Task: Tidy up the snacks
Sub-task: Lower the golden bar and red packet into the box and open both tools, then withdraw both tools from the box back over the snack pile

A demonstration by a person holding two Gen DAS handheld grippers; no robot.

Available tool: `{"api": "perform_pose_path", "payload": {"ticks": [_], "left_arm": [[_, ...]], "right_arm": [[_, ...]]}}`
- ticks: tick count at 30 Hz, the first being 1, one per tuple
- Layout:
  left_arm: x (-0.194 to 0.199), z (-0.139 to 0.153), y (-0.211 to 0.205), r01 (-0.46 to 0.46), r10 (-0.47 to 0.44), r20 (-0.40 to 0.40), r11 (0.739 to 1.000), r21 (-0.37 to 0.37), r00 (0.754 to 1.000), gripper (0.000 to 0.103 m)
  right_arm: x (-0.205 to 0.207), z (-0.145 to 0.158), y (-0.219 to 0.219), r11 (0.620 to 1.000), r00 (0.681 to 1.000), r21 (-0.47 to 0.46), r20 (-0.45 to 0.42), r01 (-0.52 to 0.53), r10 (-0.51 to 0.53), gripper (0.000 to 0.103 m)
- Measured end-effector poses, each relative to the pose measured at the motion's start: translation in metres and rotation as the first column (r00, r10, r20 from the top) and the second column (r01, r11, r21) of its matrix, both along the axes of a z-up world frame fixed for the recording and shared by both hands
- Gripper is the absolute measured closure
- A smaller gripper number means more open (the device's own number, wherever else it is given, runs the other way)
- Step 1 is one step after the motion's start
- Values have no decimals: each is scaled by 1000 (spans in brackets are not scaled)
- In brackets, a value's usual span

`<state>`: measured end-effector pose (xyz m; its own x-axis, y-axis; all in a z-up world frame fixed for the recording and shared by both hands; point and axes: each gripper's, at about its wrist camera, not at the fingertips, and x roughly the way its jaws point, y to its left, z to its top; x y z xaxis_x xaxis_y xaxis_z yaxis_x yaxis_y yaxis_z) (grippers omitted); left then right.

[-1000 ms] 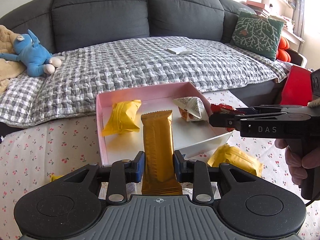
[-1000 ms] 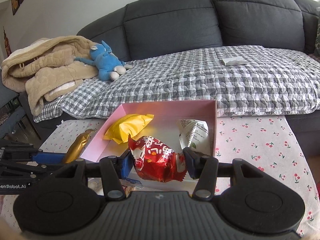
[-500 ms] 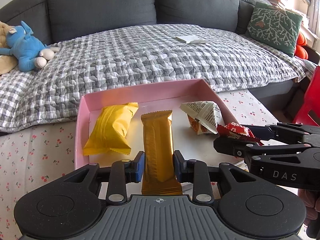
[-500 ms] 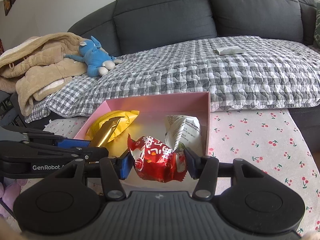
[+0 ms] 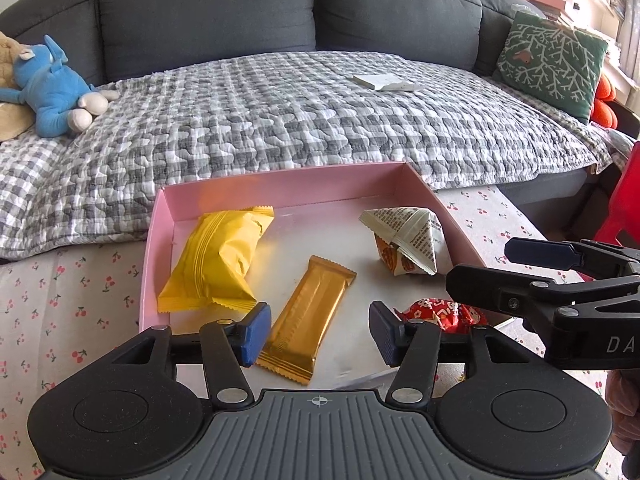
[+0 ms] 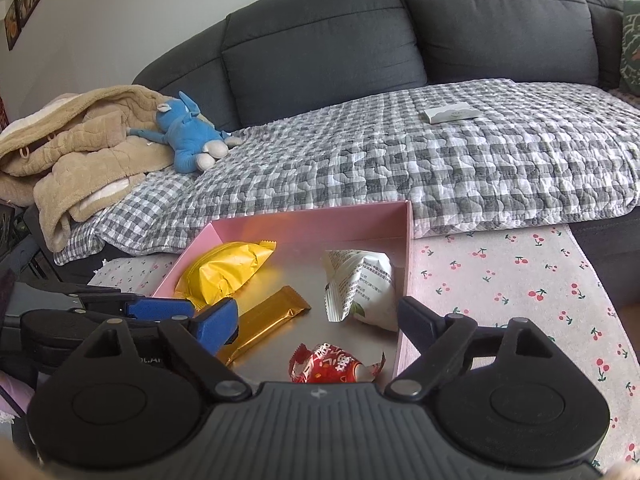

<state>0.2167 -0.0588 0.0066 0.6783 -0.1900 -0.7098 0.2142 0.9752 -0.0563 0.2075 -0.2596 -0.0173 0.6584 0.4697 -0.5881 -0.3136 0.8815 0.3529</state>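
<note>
With both our grippers, left (image 5: 318, 330) and right (image 6: 318, 322), opening, bar (image 5: 307, 316) released, our housing half hides the red packet (image 6: 334, 368).

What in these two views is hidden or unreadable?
- Red snack: lower part hidden by the right wrist camera's own body.
- Print on the white packet: too small to read, both views.
- Tray near edge: hidden by gripper bodies in both views.

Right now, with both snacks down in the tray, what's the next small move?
Probably lift both grippers clear. The gold bar and red pack lie loose in the pink tray, and the opening left gripper and right gripper no longer pinch either.
</note>
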Motion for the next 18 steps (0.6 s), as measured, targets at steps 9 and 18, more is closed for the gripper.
{"api": "perform_pose_path", "payload": {"ticks": [9, 18], "left_arm": [[-26, 11, 15, -11, 11, -2, 1000, -9, 1000, 27], [-62, 13, 40, -20, 19, 12, 1000, 1, 1000, 15]], "right_arm": [[-6, 2, -1, 1000, 999, -10, -38, -6, 5, 7], [-24, 3, 12, 997, 997, -68, -63, -45, 41, 1]]}}
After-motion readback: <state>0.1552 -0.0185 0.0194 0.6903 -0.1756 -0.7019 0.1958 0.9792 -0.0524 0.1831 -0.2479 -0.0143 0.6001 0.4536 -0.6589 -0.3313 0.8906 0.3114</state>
